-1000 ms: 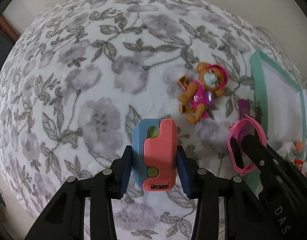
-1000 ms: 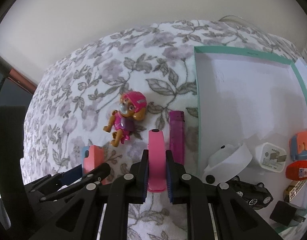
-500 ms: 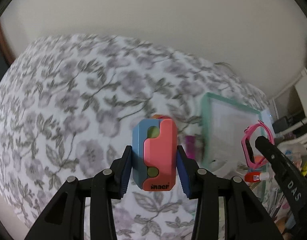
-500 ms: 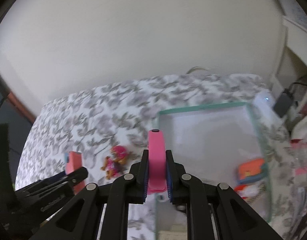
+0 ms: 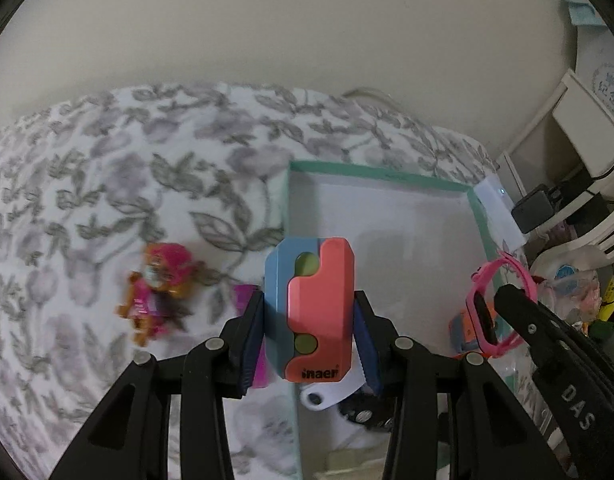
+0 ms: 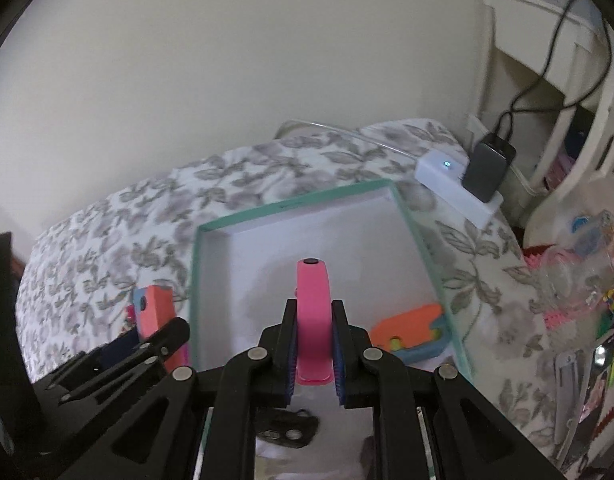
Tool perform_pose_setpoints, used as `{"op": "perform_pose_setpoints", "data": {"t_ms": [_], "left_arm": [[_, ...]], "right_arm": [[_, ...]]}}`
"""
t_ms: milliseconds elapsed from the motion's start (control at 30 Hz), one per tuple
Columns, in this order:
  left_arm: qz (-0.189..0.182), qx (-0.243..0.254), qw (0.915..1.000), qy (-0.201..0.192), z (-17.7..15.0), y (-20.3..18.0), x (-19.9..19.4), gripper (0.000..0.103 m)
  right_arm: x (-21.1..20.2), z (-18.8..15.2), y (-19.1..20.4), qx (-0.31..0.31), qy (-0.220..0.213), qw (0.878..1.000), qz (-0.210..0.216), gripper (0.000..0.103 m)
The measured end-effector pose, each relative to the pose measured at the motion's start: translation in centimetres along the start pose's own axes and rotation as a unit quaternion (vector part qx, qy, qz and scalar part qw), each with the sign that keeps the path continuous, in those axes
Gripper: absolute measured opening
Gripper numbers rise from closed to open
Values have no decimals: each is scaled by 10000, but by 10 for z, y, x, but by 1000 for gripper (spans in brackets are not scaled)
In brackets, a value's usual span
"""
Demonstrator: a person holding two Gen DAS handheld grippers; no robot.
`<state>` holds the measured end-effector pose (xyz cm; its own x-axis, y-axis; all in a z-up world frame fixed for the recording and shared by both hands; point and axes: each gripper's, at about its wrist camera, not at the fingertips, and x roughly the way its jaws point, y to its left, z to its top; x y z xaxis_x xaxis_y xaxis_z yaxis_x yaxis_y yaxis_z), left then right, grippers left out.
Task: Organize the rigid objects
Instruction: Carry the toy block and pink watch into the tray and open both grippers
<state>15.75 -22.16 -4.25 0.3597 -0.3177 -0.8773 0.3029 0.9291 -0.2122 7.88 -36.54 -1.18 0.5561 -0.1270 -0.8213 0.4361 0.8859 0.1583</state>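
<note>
Most of what we see is a bed (image 5: pixel 107 184) under a grey floral cover, and on its right part lies an open box (image 6: pixel 423 248) with a teal rim and white floor. Near the box's right wall we see an orange-and-blue toy (image 6: pixel 411 330) lying inside, and a dark object (image 6: pixel 287 432) at the near end. Left of the box, on the cover, a toy pup (image 5: pixel 157 292) in pink lies blurred, with a purple object (image 5: pixel 243 300) just beside the box wall. Our left gripper (image 5: pixel 309 344) has its jaws pinching a pink-and-blue block (image 5: pixel 315 312), held over the box's left wall. Our right gripper (image 6: pixel 313 354) has its jaws pressed on a pink wristband (image 6: pixel 313 320), held edge-on above the box floor.
</note>
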Motion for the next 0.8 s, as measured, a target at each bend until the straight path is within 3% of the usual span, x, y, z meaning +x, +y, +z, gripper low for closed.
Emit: {"op": "perform_pose_setpoints", "data": {"t_ms": [433,733,800], "left_arm": [[-44,238,9997,-2,-12,-18,31,44],[-6,246,9997,69,-13,-16,29,44],[2,281,9996,45,-12,-17,26,49]], "right_arm": [[31,-11,-31,244,352,9989,-178,16],[30,-10,-32,297,363,9987,-211,16],[30,-10,-31,291,371,9987,-209,17]]}}
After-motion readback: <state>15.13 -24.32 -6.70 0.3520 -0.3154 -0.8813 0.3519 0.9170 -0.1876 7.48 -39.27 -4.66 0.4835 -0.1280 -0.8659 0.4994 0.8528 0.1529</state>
